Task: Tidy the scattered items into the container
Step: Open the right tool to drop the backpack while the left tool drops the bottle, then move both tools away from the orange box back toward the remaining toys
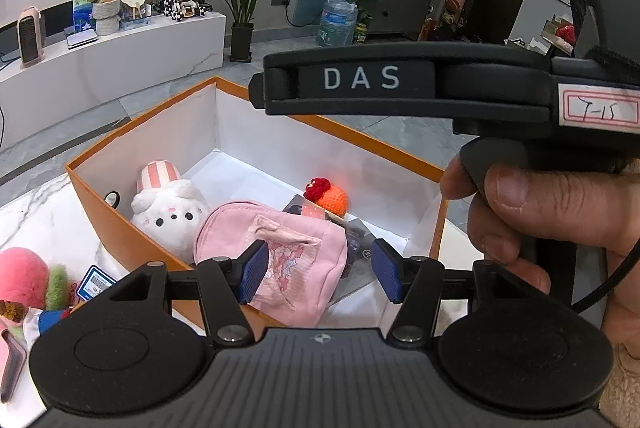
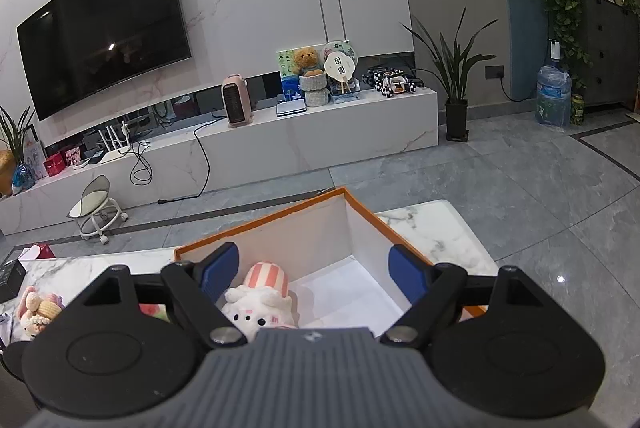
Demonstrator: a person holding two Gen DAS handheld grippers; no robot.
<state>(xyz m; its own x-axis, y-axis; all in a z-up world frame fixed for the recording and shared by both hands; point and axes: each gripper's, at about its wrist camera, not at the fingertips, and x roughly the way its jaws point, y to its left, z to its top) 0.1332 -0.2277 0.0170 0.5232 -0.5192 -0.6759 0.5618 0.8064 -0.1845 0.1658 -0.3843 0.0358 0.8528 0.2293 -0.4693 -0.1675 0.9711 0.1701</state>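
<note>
Your left tool (image 1: 318, 276) and right tool (image 2: 308, 278) hang released above the box (image 1: 120, 232), the pink pouch (image 1: 288, 260) inside.

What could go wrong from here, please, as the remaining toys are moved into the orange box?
1. The right tool hangs close above the left tool over the orange box, so they may collide.
2. The pink pouch is piled high near the front wall; another item could slide off it.
3. The pink plush lies outside beside the box wall, so the open left tool may bump the wall when reaching for it.
</note>
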